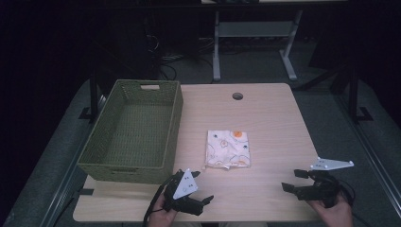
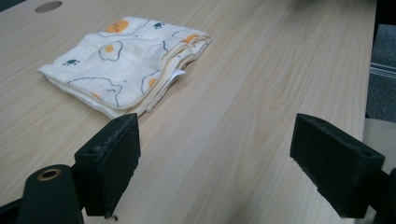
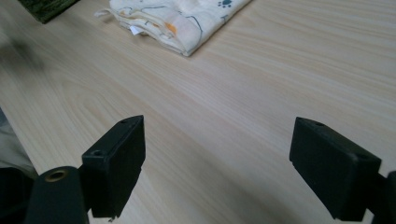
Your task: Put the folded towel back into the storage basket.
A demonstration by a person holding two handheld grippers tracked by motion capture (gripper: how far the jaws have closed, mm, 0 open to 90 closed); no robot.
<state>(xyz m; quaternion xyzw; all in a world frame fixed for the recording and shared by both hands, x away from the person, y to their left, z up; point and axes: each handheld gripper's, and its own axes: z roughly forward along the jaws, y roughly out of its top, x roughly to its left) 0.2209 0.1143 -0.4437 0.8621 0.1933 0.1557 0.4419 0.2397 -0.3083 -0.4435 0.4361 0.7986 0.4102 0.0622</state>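
A folded cream cloth point(image 1: 227, 149) printed with fried eggs and paw marks lies flat near the middle of the light wooden table point(image 1: 265, 118). My left gripper point(image 1: 201, 187) rests at the table's front edge, just below and left of the cloth, jaws wide apart and empty. In the left gripper view the cloth point(image 2: 126, 63) lies a short way ahead of the left jaw. My right gripper point(image 1: 293, 180) sits at the front right, open, empty, pointing left. In the right gripper view the cloth point(image 3: 180, 18) lies farther off at the top.
A green woven basket point(image 1: 132, 130) with handle slots stands empty on the table's left side, its corner point(image 3: 44, 7) visible in the right gripper view. A round cable hole point(image 1: 237, 96) is near the far edge. Desk legs and cables stand beyond the table.
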